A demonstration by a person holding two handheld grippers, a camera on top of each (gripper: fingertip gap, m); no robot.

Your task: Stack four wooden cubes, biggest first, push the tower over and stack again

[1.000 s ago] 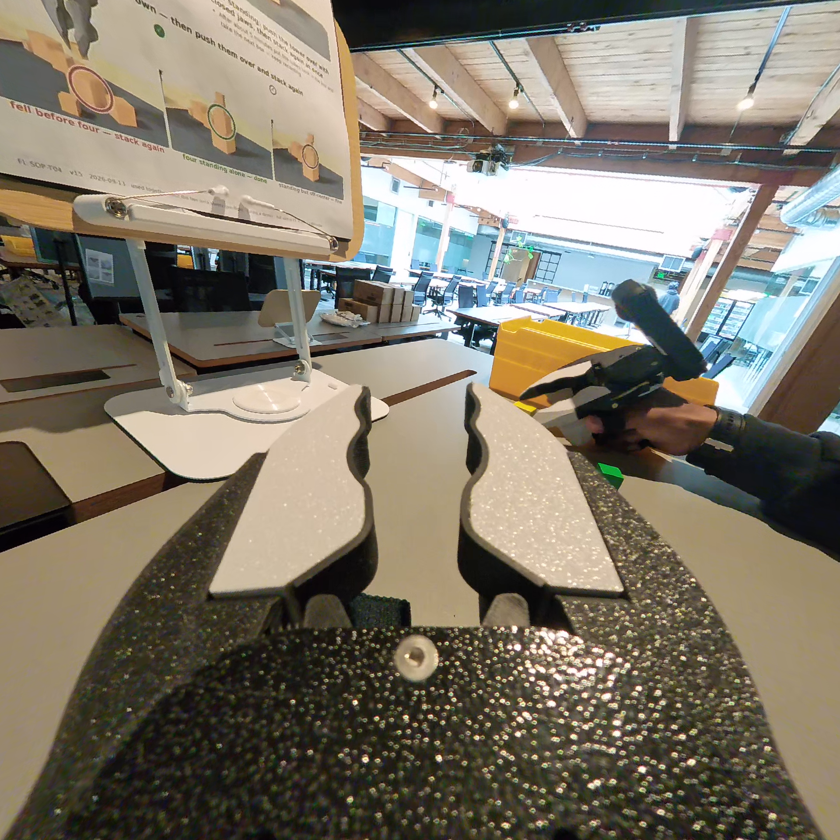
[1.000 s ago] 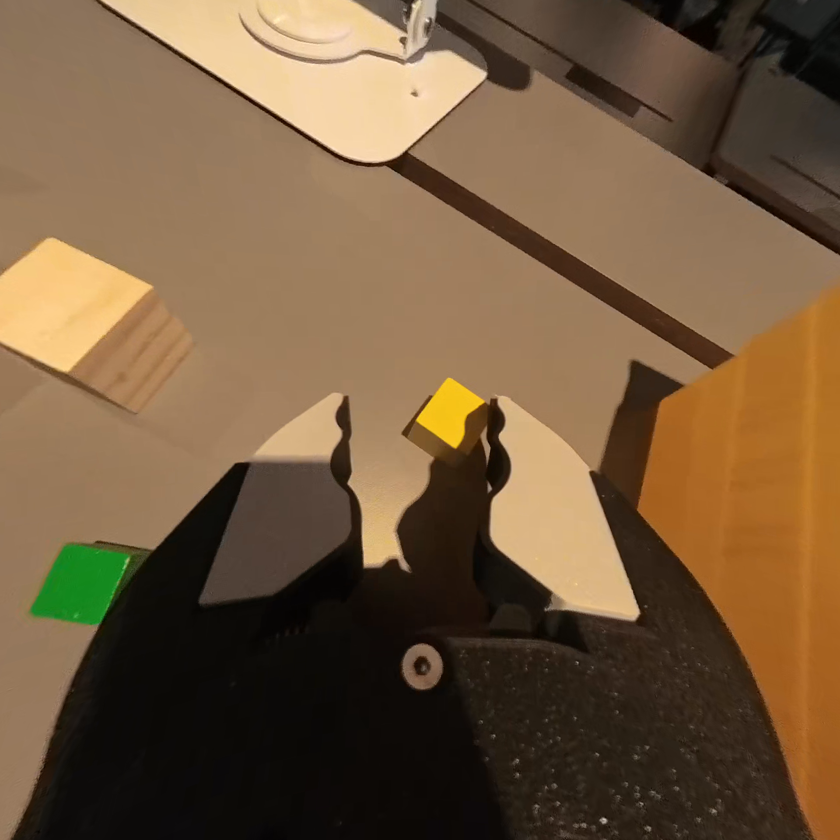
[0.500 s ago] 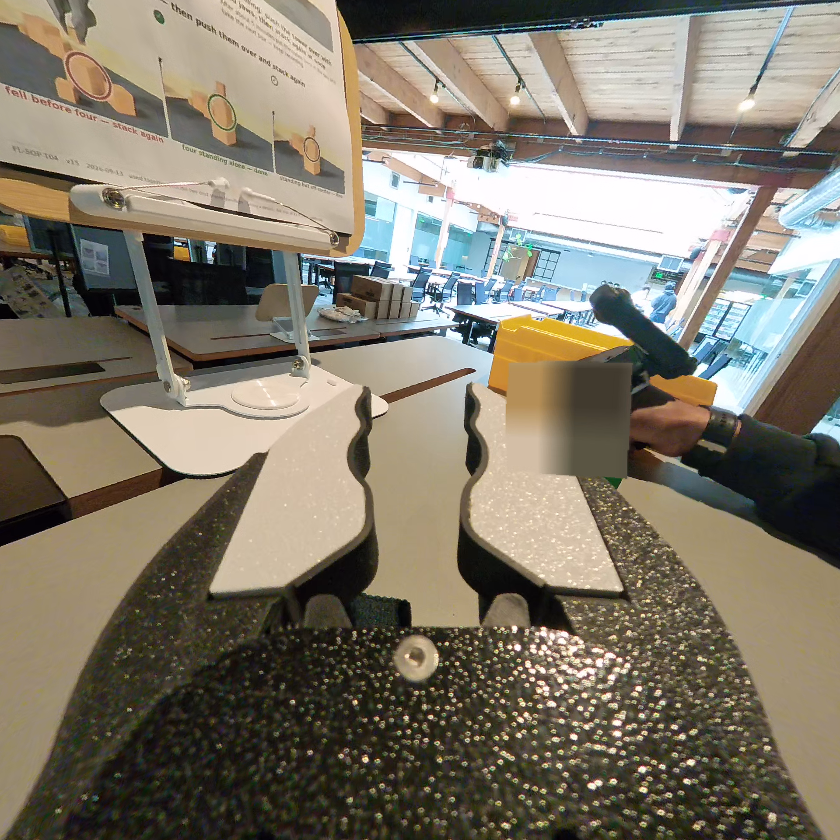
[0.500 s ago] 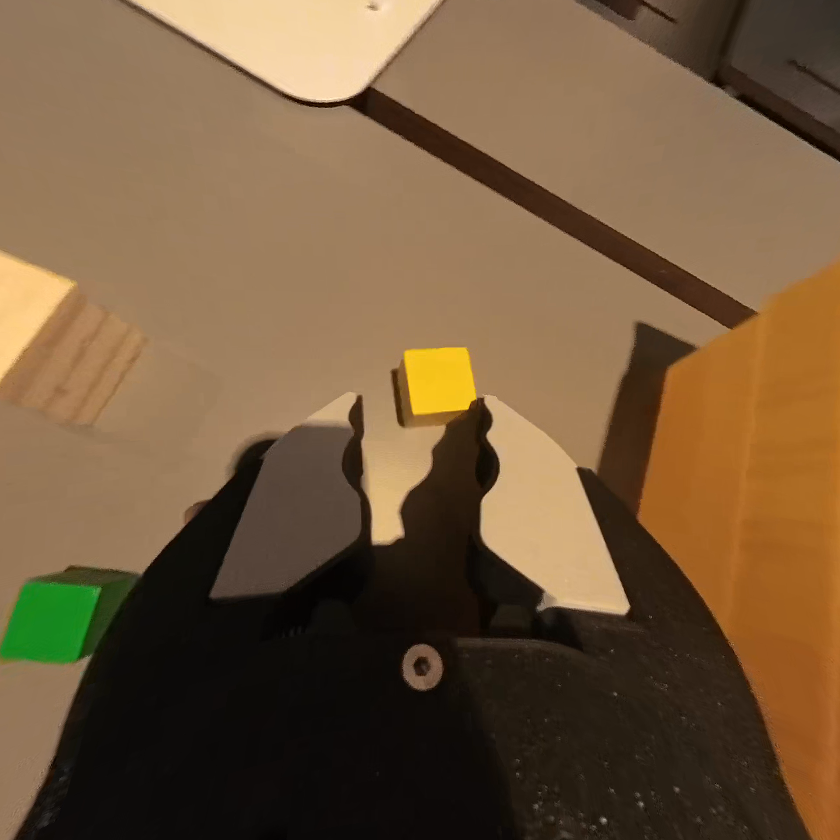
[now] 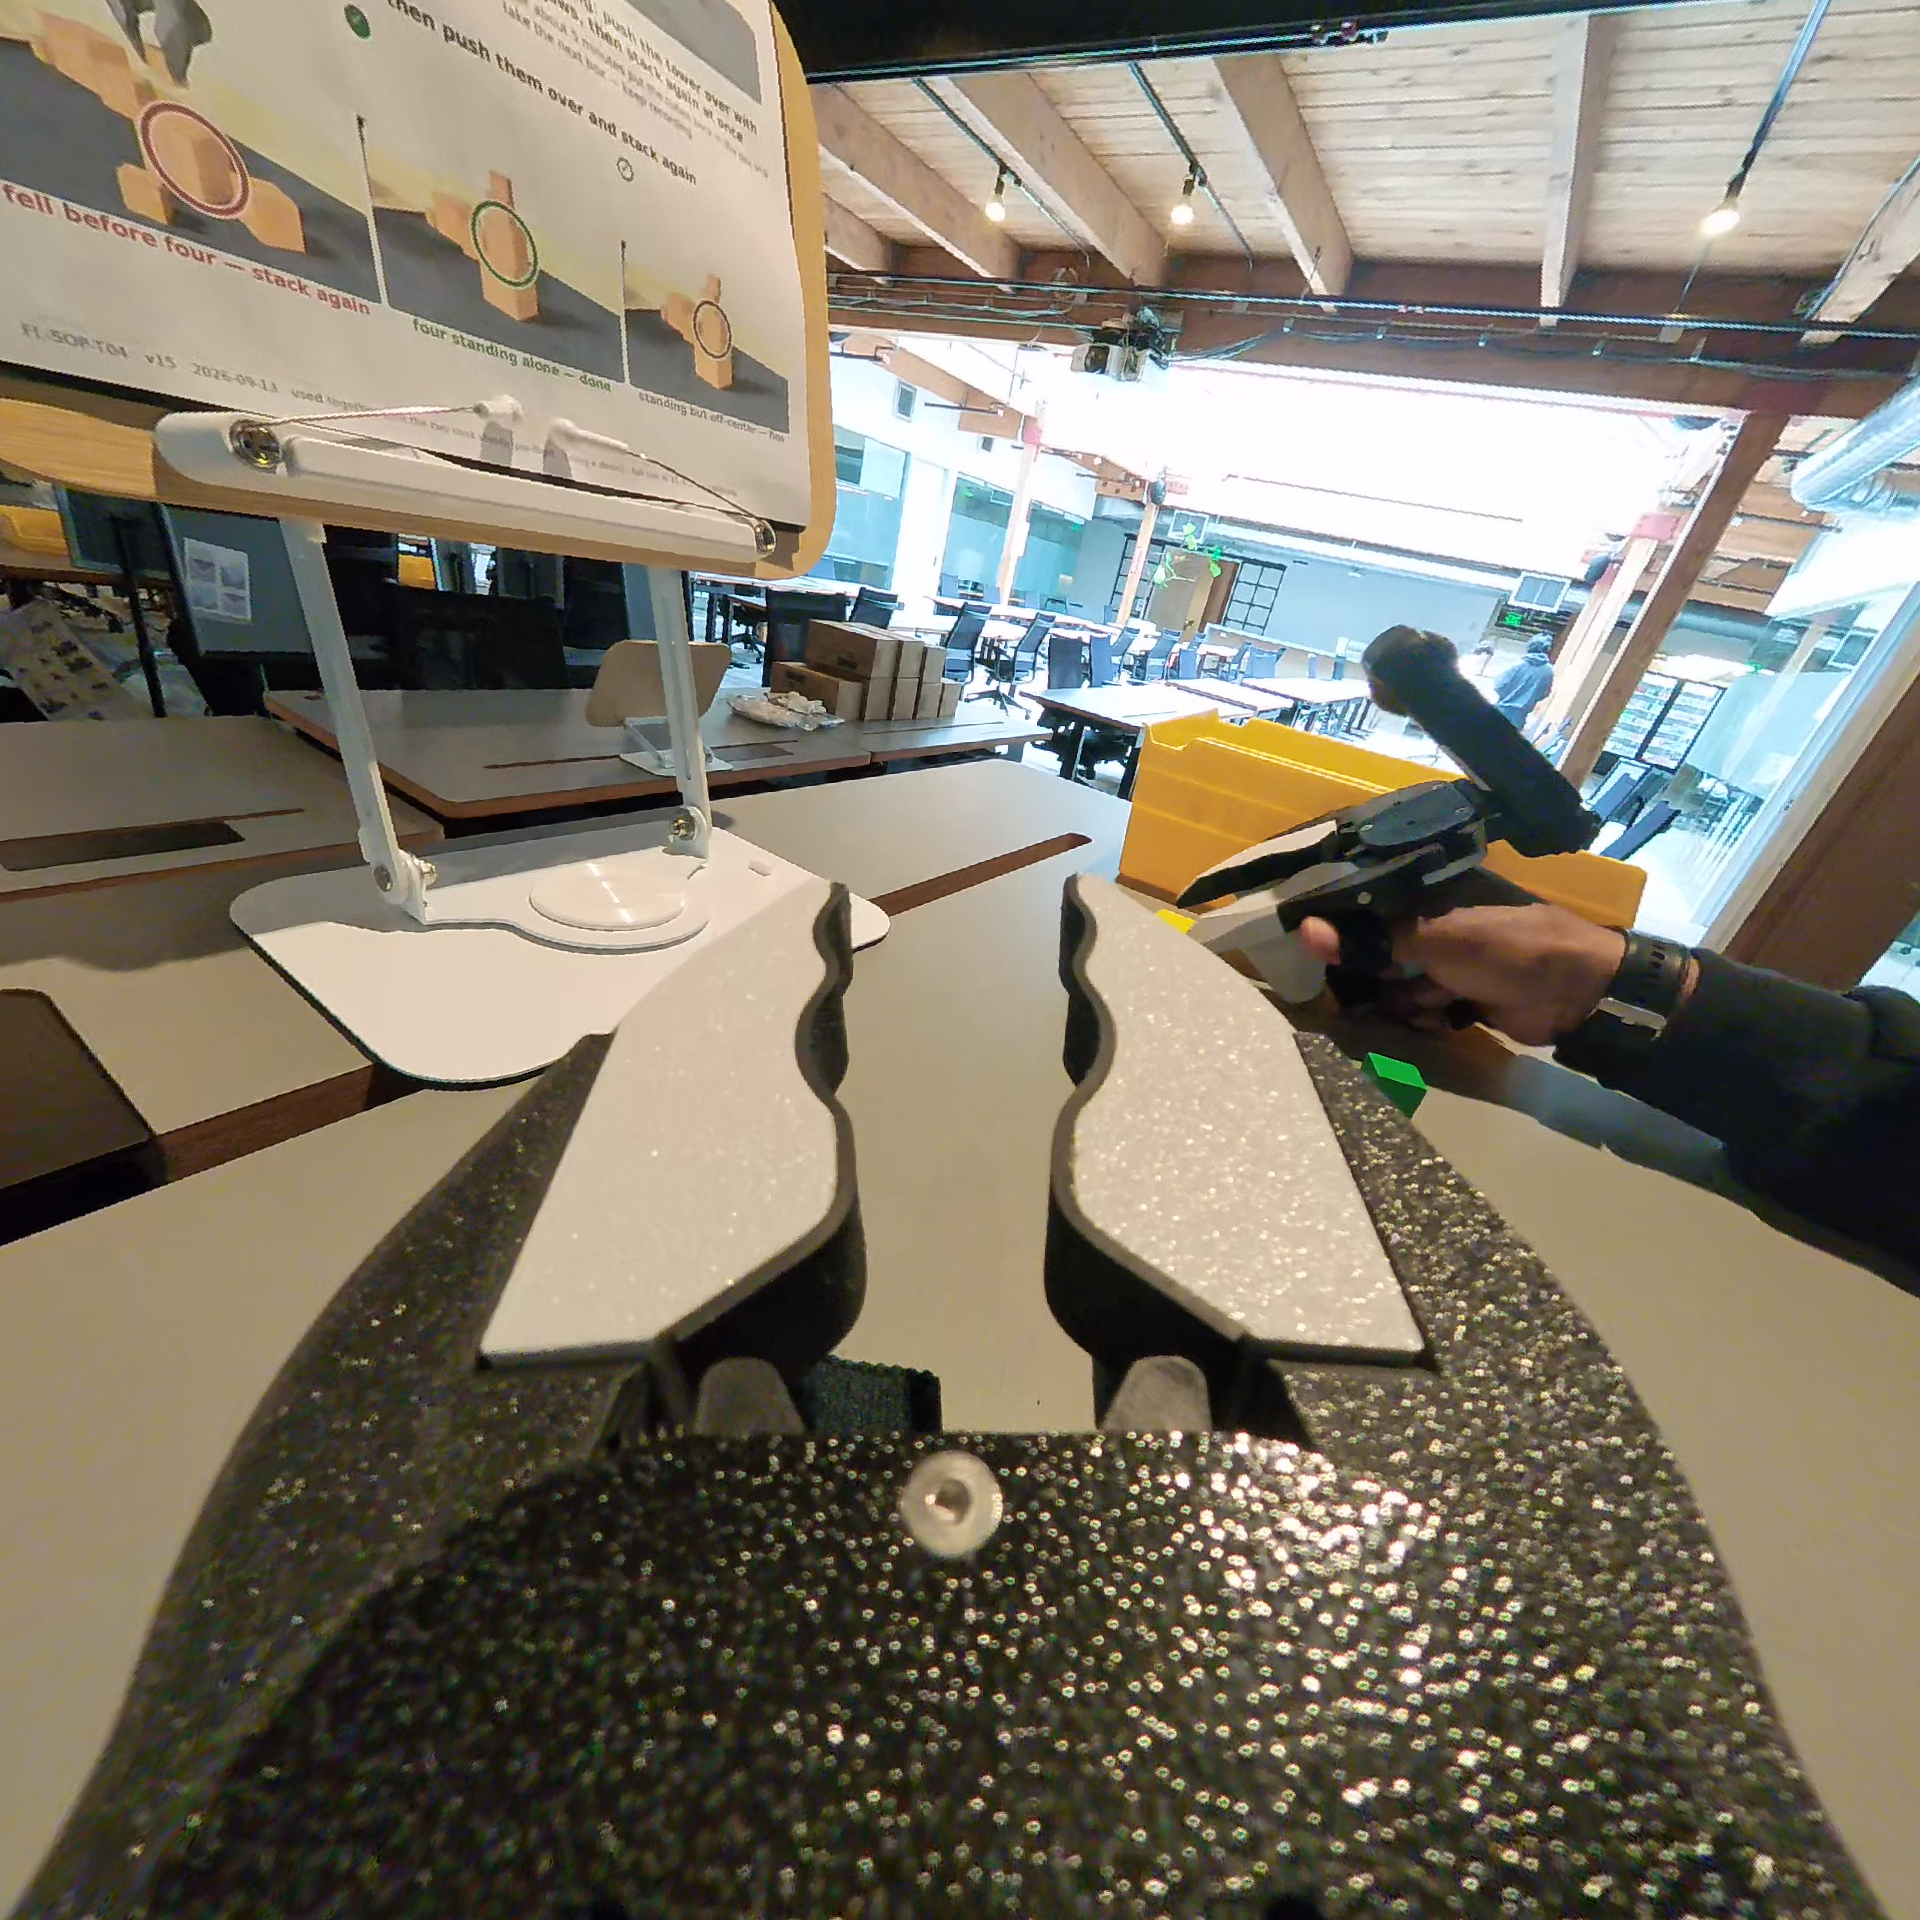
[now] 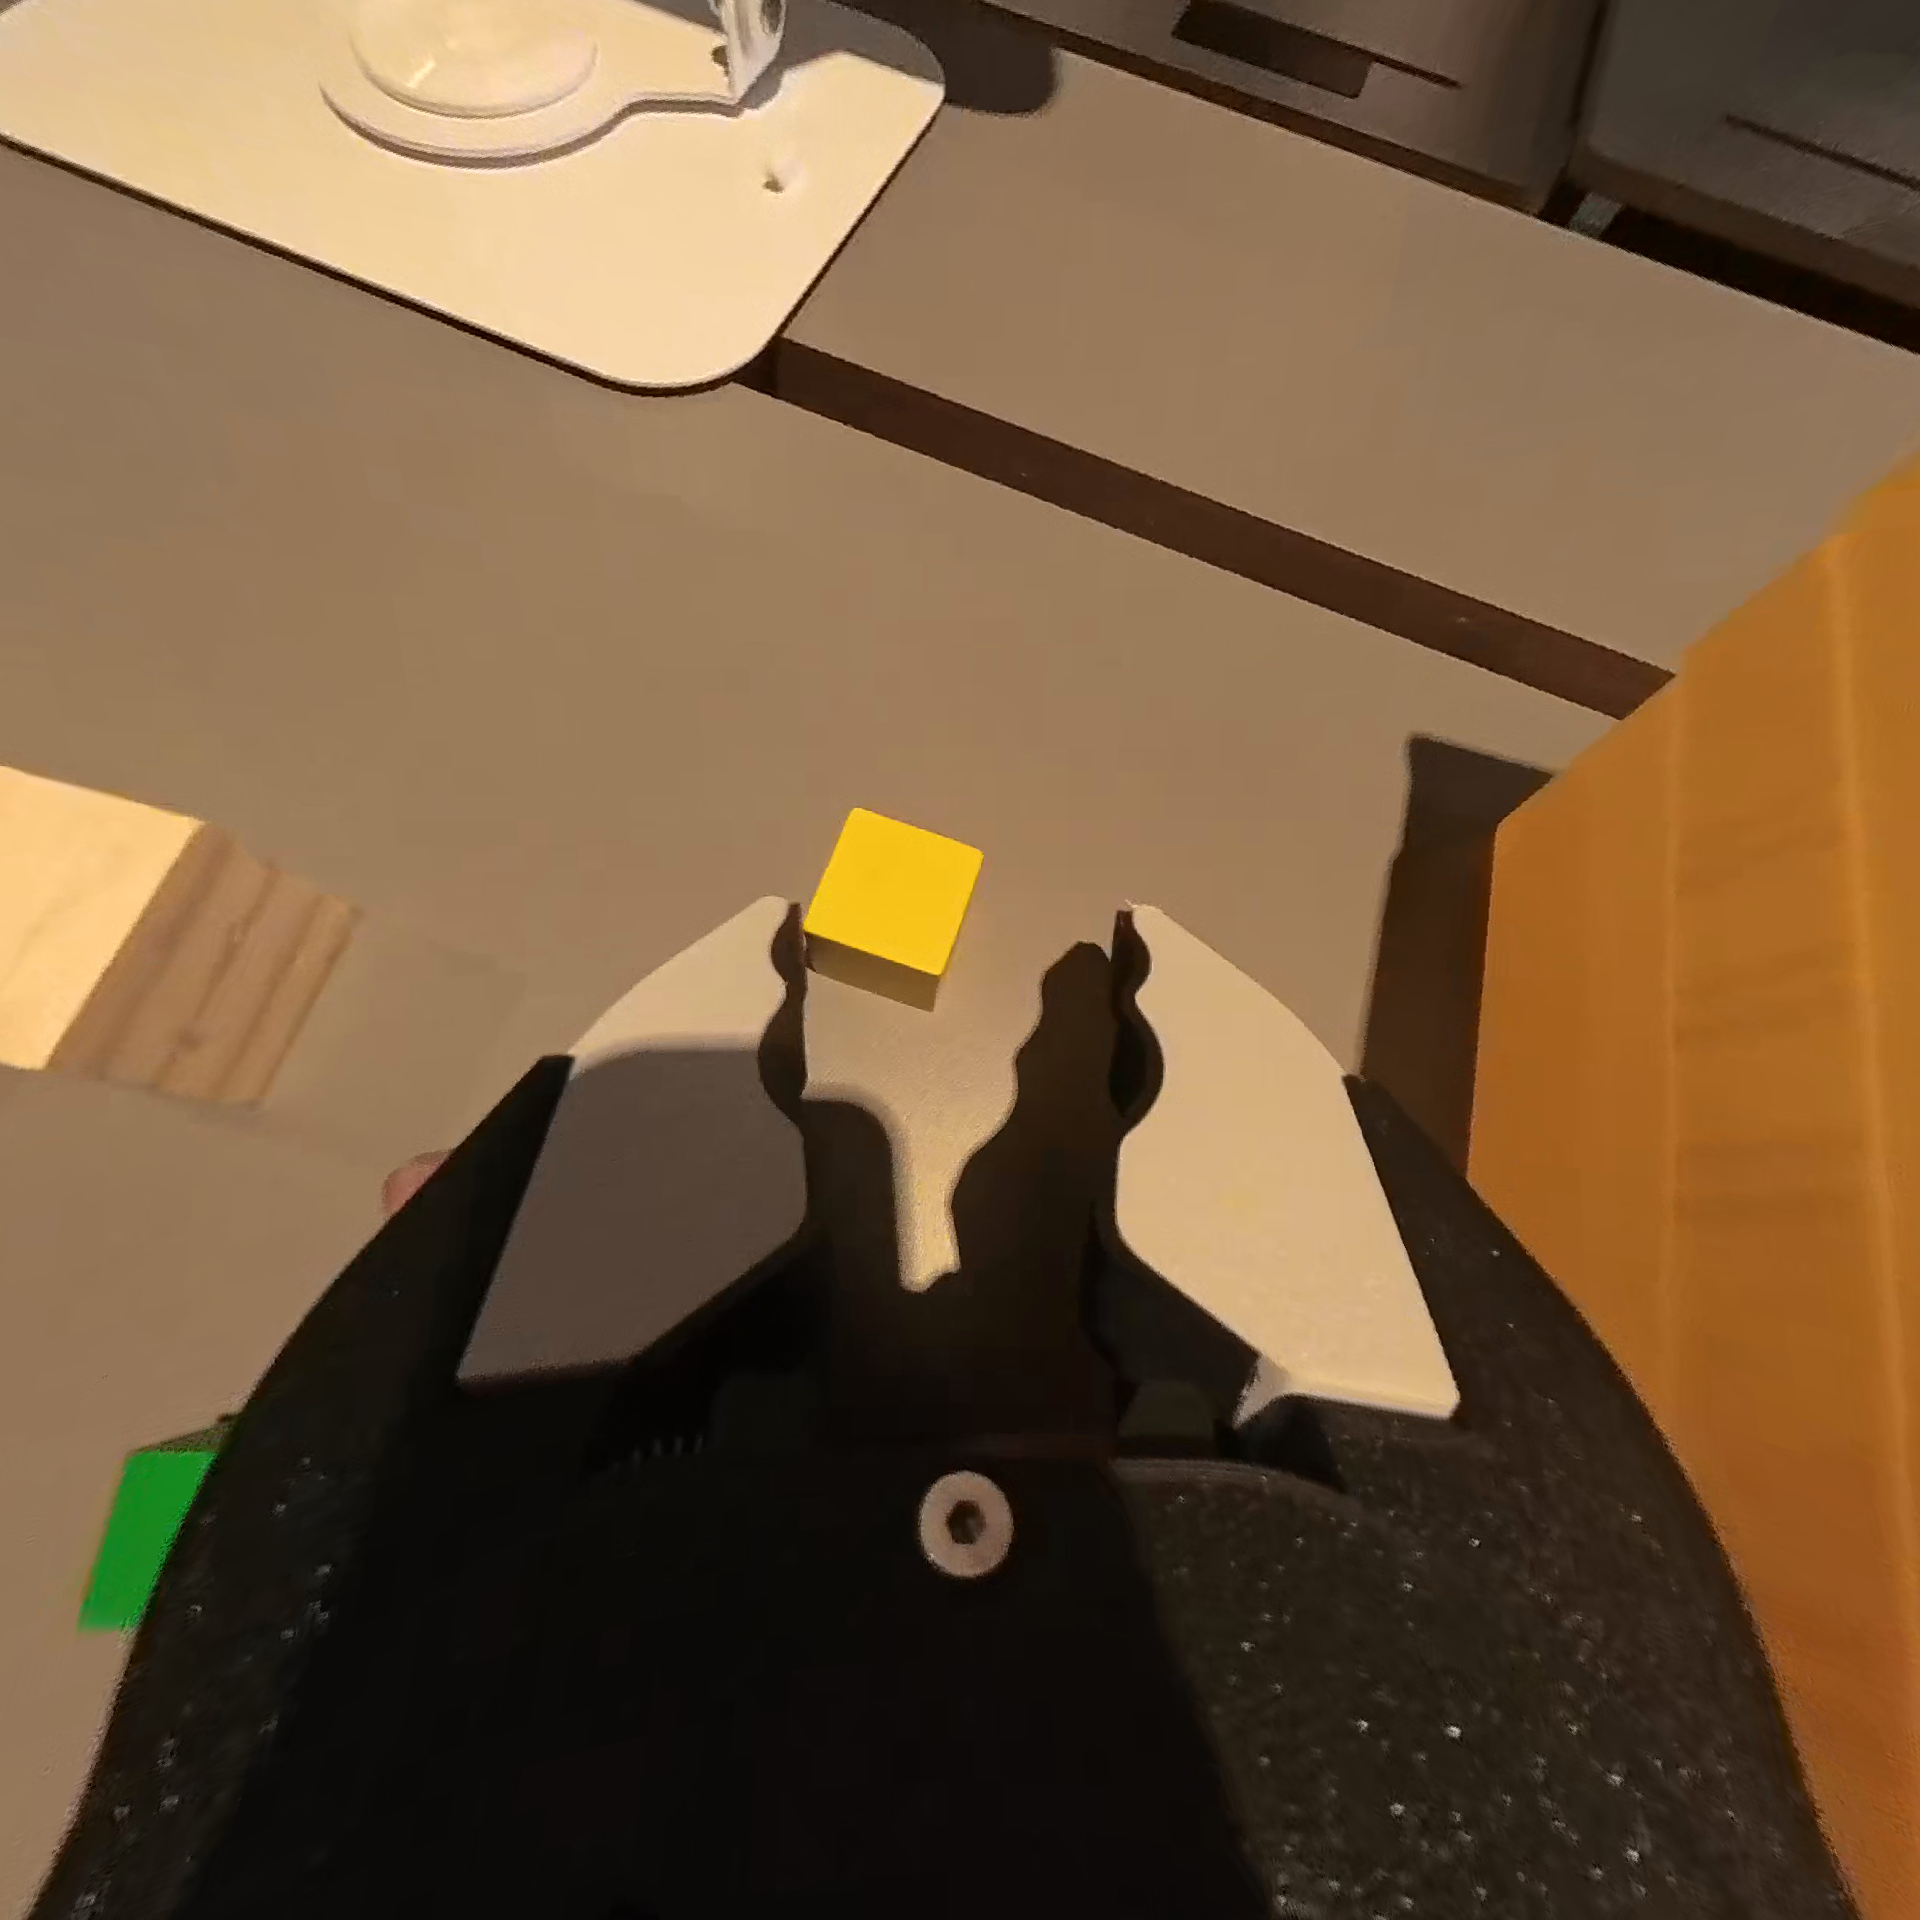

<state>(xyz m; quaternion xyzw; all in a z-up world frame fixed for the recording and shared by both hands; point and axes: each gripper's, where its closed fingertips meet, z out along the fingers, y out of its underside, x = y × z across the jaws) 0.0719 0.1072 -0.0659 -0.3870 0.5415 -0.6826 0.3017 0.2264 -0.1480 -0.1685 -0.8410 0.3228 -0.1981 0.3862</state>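
Note:
In the right wrist view my right gripper (image 6: 956,920) is open and empty, low over the grey table. A small yellow cube (image 6: 894,899) lies on the table just ahead of the tips, close against the left fingertip (image 6: 727,966). A large plain wooden cube (image 6: 125,935) lies at the left edge, and a green cube (image 6: 145,1538) lies at the lower left, partly behind the gripper body. In the left wrist view my left gripper (image 5: 956,904) is open and empty above the table. The hand-held right gripper (image 5: 1247,883) and the green cube (image 5: 1394,1081) show to its right.
A yellow bin (image 6: 1714,1039) stands close on the right of the right gripper; it also shows in the left wrist view (image 5: 1299,800). A white stand base (image 6: 468,156) sits at the far left, and the stand carries an instruction sheet (image 5: 416,208). A dark seam (image 6: 1195,520) crosses the table. Left tips to right tips: about 30 cm.
My right gripper has opened wider and shifted, so the yellow cube now lies by its left fingertip instead of its right. The left gripper has stayed put and open.

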